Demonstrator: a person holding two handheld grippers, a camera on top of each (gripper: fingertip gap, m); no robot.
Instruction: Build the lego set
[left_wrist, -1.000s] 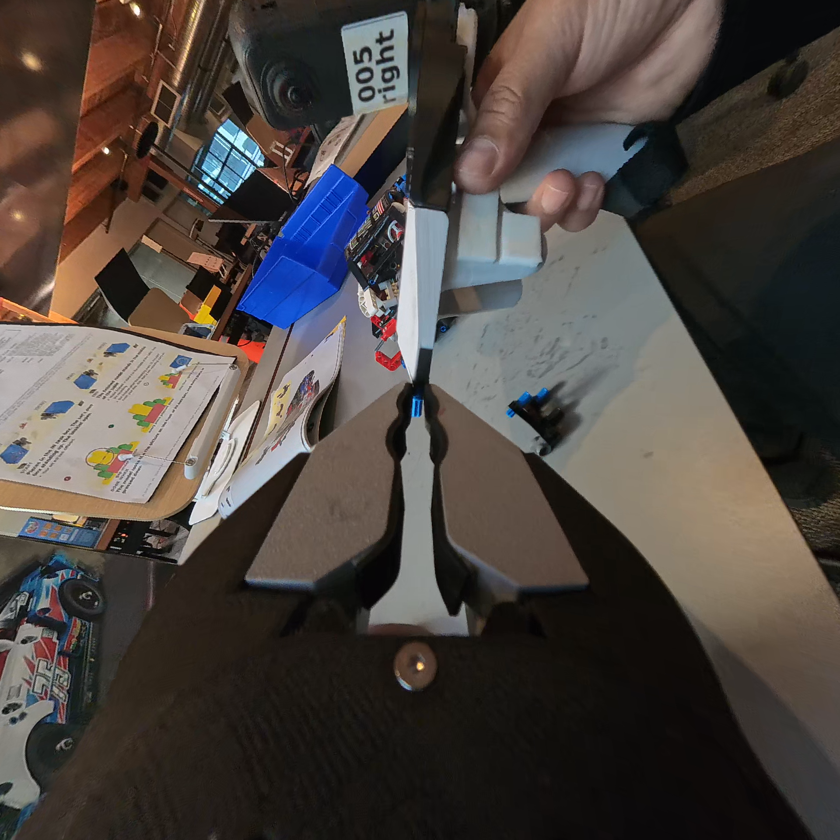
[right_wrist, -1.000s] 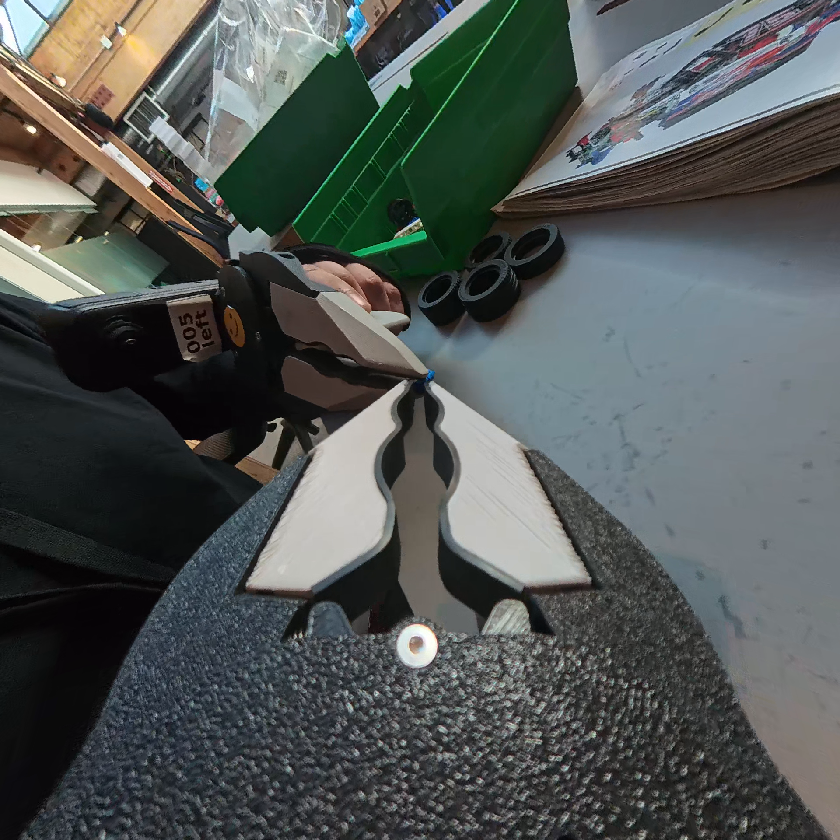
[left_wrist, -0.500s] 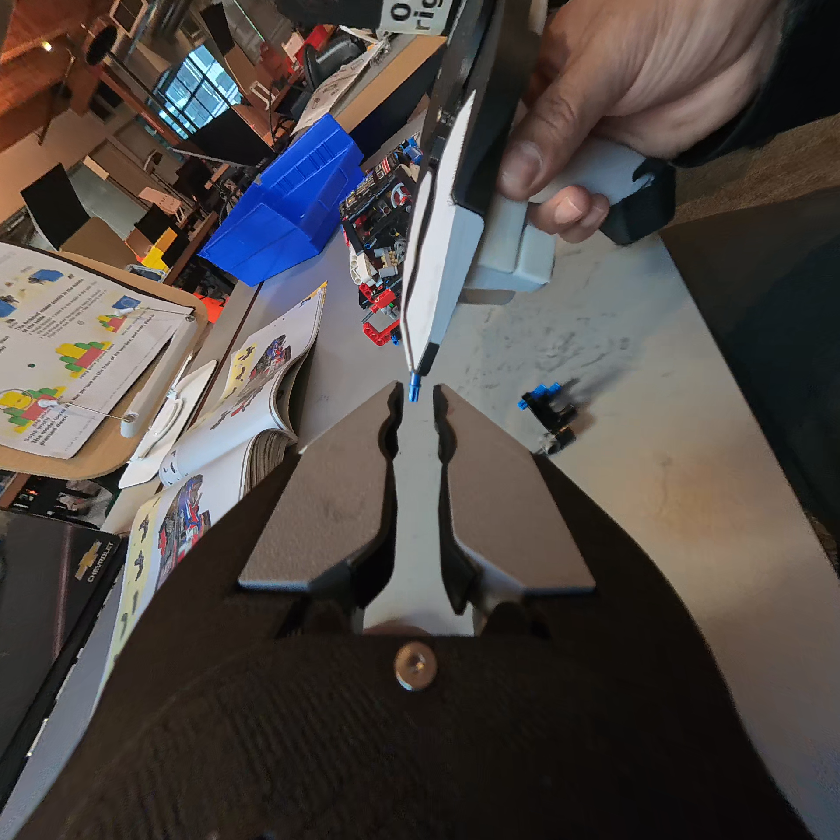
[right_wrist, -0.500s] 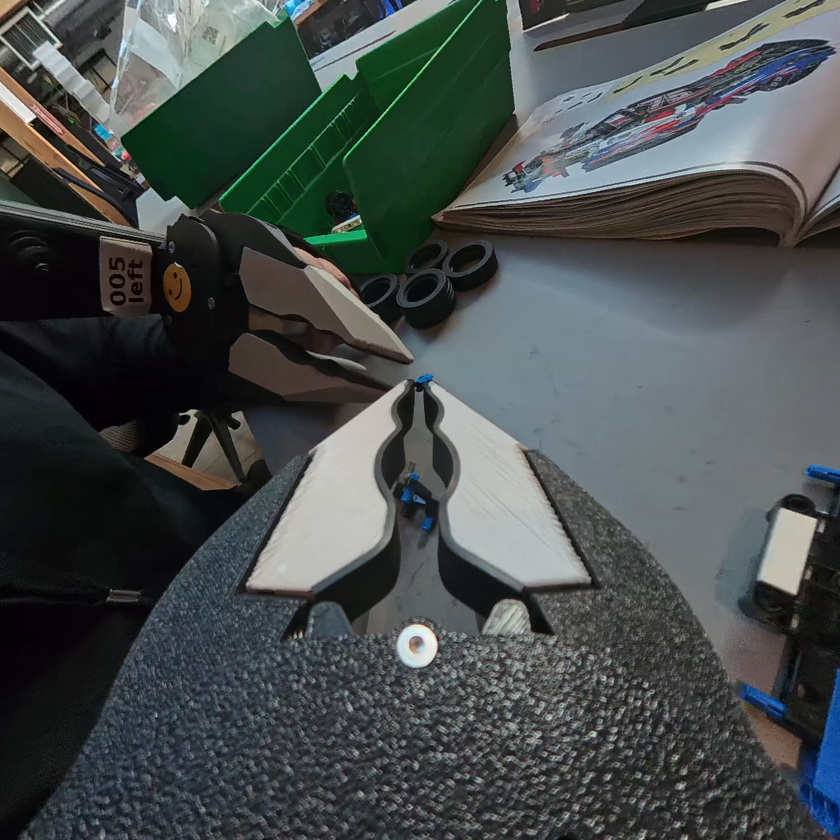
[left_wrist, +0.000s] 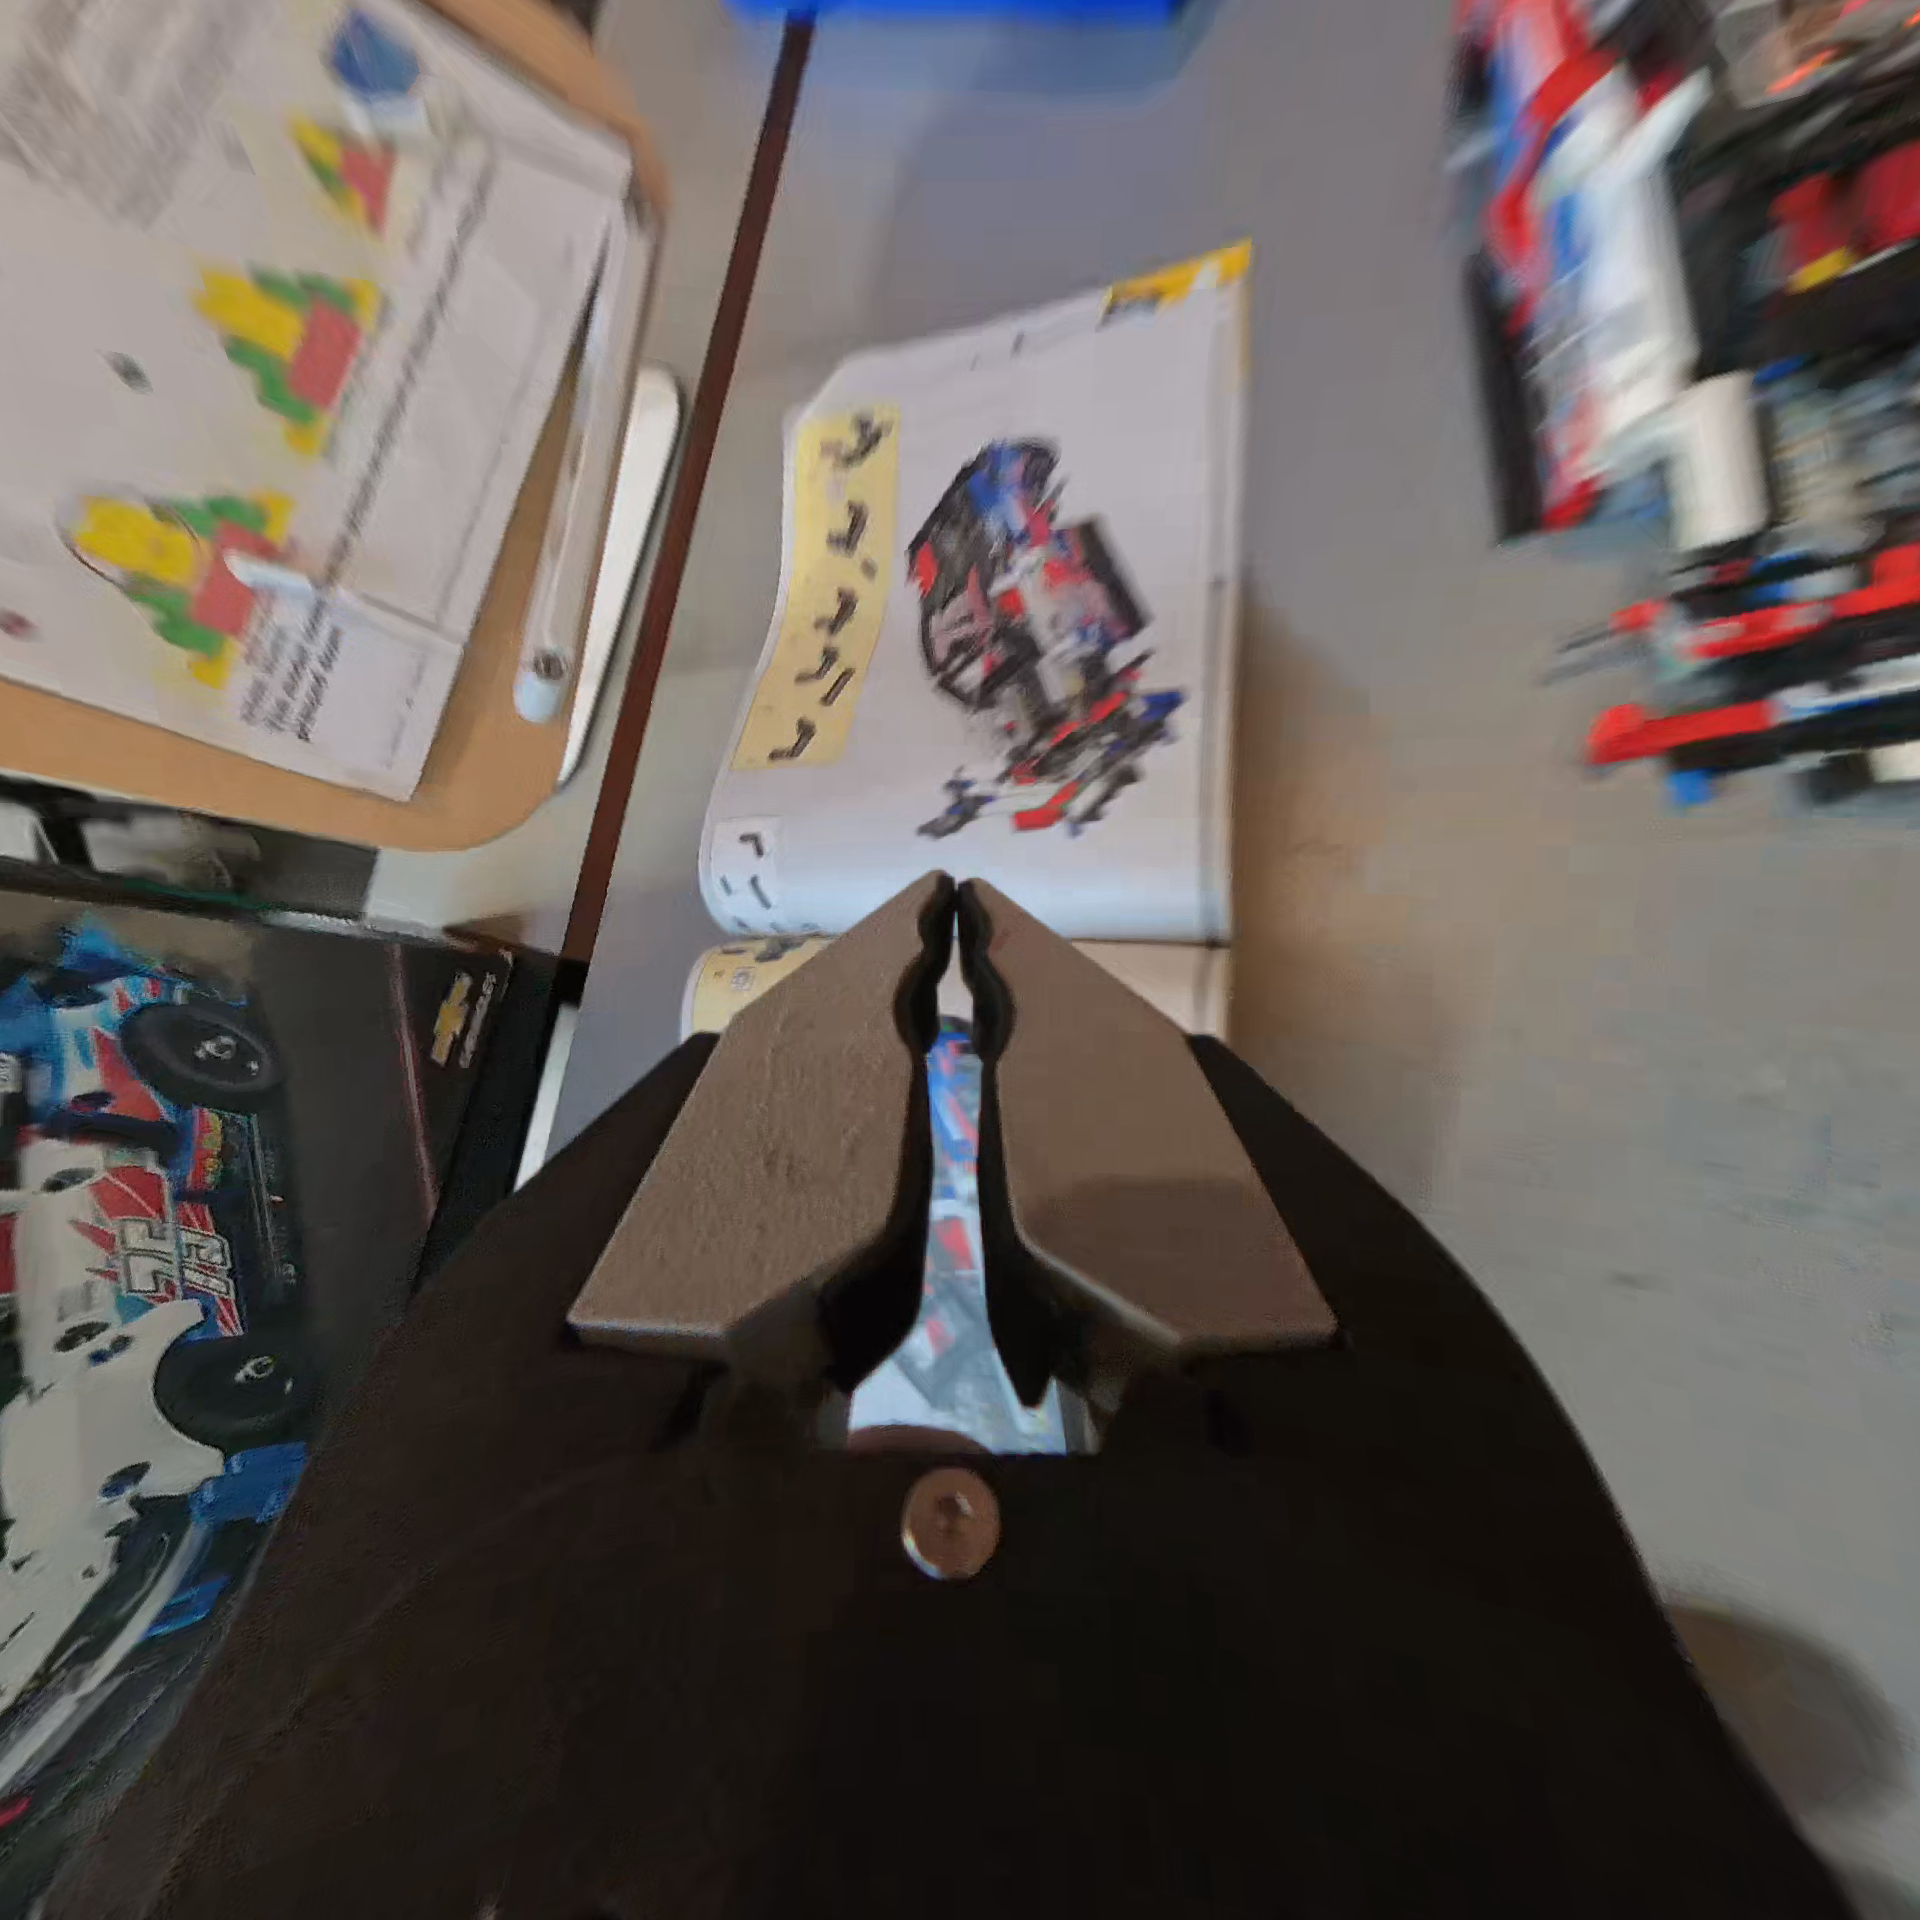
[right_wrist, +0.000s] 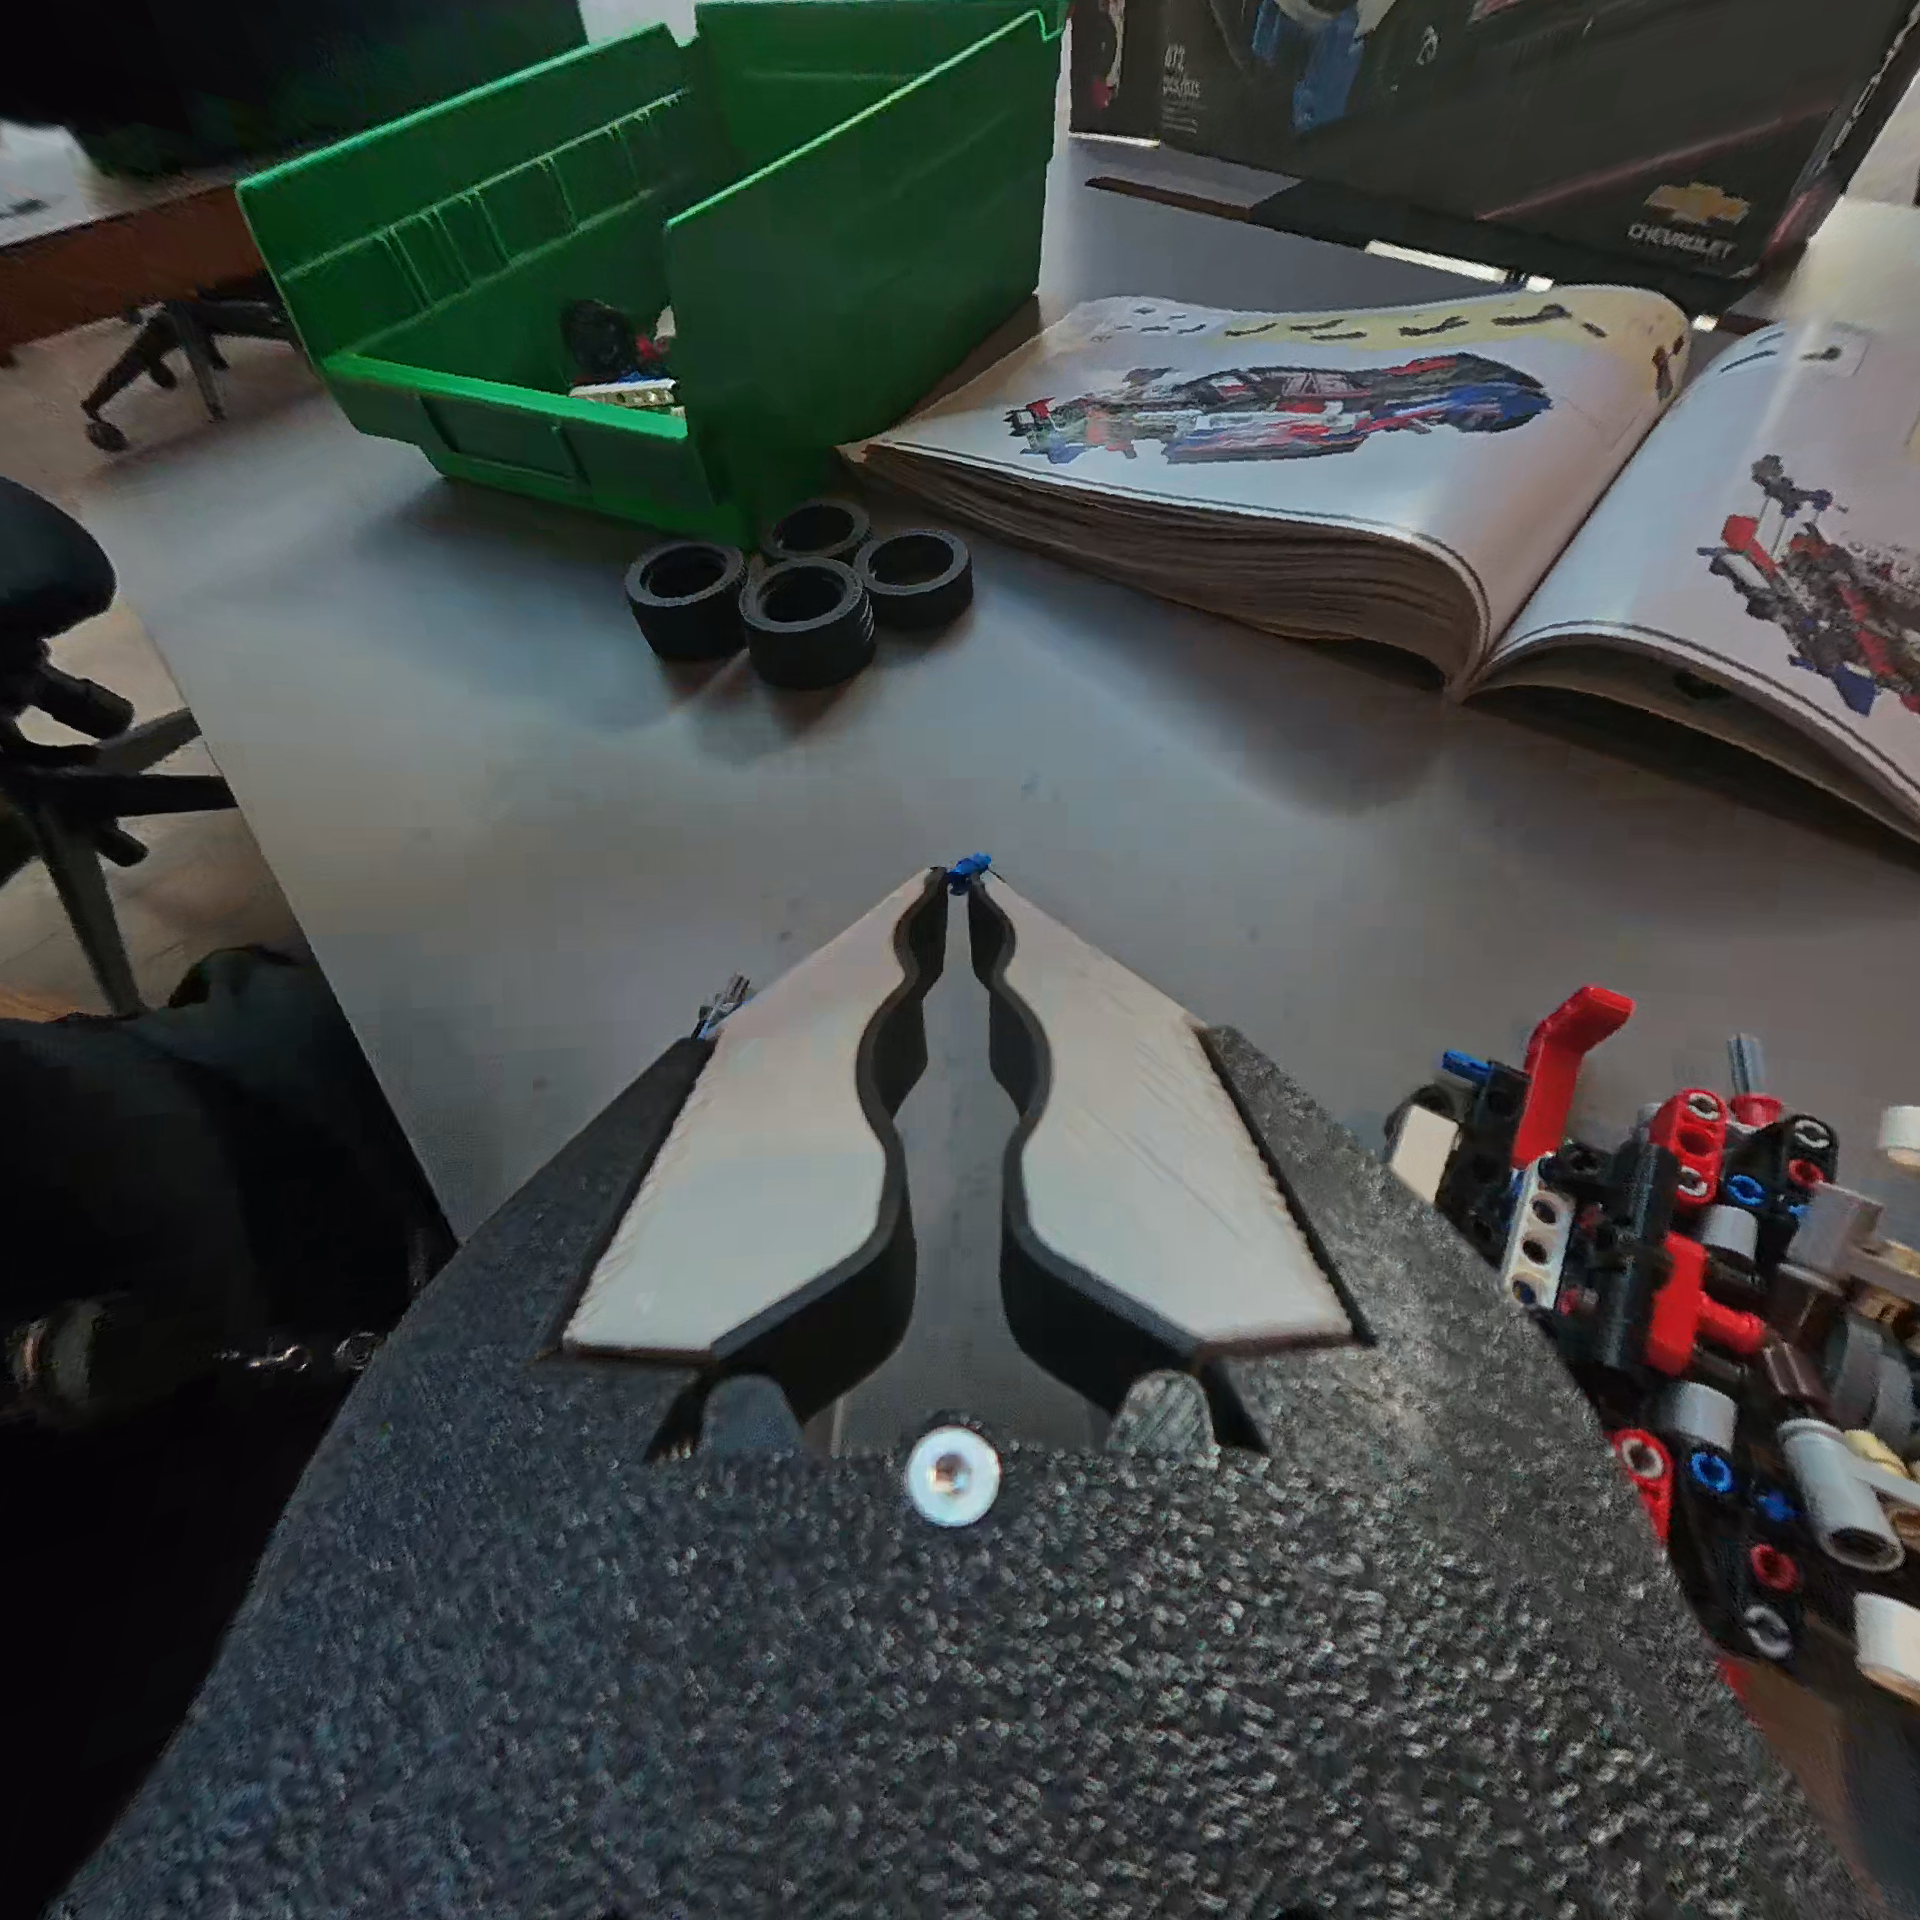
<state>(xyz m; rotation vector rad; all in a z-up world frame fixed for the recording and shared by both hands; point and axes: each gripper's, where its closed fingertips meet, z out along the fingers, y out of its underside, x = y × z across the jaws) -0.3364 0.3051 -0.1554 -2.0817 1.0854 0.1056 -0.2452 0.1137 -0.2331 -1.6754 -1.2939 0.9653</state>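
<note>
My right gripper (right_wrist: 958, 889) is shut on a small blue pin (right_wrist: 968, 867) held at its tips, above the grey table (right_wrist: 1143, 790). The partly built red, black and blue lego car (right_wrist: 1683, 1278) lies at its lower right. My left gripper (left_wrist: 956, 896) is shut and empty, over the open instruction booklet (left_wrist: 1039, 644). The blurred lego car (left_wrist: 1714, 416) shows at the upper right of the left wrist view. Neither gripper shows in the other's view.
A green bin (right_wrist: 665, 260) with parts stands at the back left, several black tyres (right_wrist: 800, 597) in front of it. The open booklet (right_wrist: 1351, 488) and the set's box (right_wrist: 1507, 125) lie behind. A clipboard with a printed sheet (left_wrist: 260, 395) and the box (left_wrist: 156, 1247) lie left. The gap from one gripper's tips to the other's is roughly 25 cm.
The blue pin passed from my left gripper to my right. My left gripper opened, swung away over the booklet and shut empty. My right gripper turned toward the table with the pin.
</note>
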